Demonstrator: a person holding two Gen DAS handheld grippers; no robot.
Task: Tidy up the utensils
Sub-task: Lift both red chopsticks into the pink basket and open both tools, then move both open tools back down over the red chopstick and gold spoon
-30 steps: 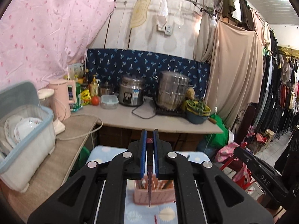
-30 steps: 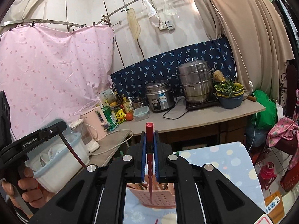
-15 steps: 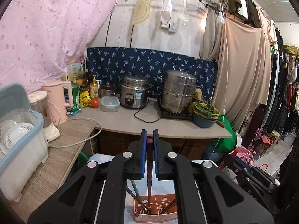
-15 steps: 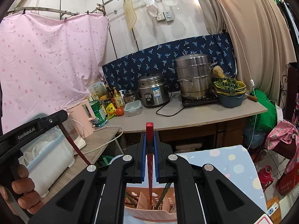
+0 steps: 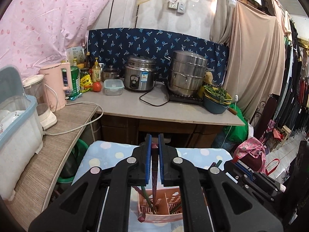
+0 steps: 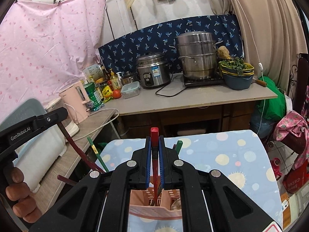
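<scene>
A pink perforated utensil holder [image 5: 164, 208] [image 6: 154, 210] stands on a blue dotted cloth [image 6: 222, 154], right below both grippers. My left gripper [image 5: 154, 141] is shut on a dark maroon chopstick [image 5: 154, 174] whose tip reaches down into the holder. My right gripper [image 6: 154, 141] is shut on a red chopstick [image 6: 154, 154], its lower end inside the holder. Several other chopsticks, green [image 6: 96, 152] and maroon, lean in the holder. The left gripper's body [image 6: 34, 125] shows at the left of the right wrist view.
A wooden side counter [image 5: 58, 135] at left carries a lidded dish bin [image 5: 17, 119], a blender and a pink kettle [image 5: 56, 85]. The back counter [image 5: 154, 108] holds a rice cooker, a steamer pot [image 5: 187, 73] and bowls of greens. Clothes hang at right.
Both grippers have come down toward the holder with their chopsticks. The chopstick tips now sit inside the holder and the counter behind looks closer.
</scene>
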